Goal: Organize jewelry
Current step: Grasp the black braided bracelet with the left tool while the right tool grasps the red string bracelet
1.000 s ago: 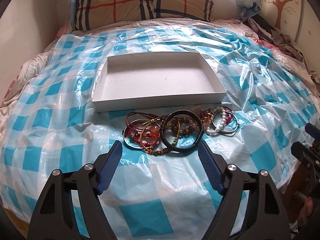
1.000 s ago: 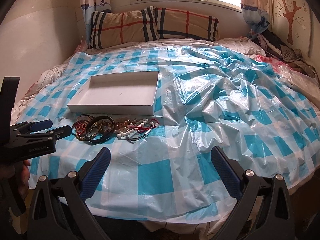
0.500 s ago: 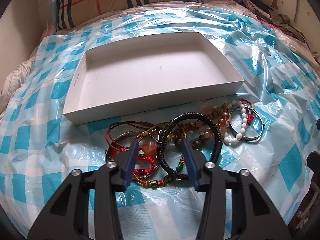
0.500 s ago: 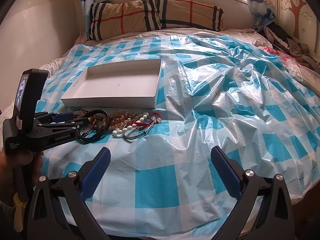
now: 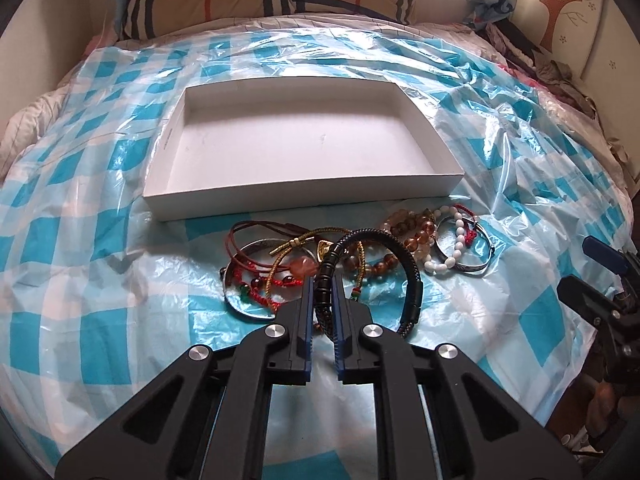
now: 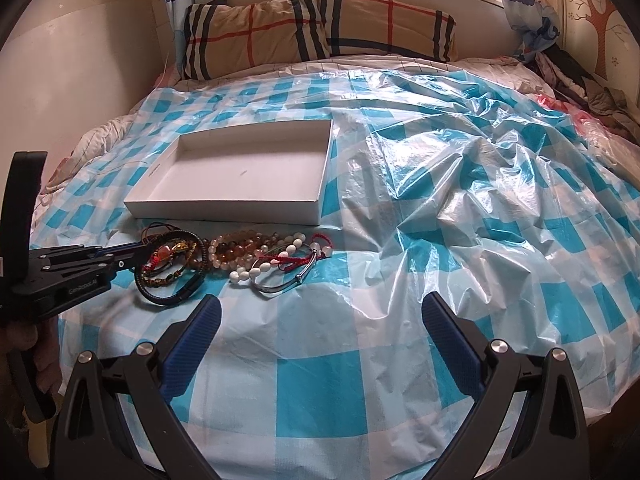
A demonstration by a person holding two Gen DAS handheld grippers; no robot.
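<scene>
The left gripper had just closed its jaws on the black braided bracelet, pinching the band at about 9 o'clock on its loop. It looked light and springy, though probably tangled with the neighbouring cords. The right gripper sat wide apart, holding nothing. One white box lay at 12 o'clock from the pile, and I couldn't count the bracelets.

Blue-and-white checked plastic sheet; plain white box; tan plaid pillows with red and navy stripes; black braided bracelet; amber beads; white beads; red cords.
</scene>
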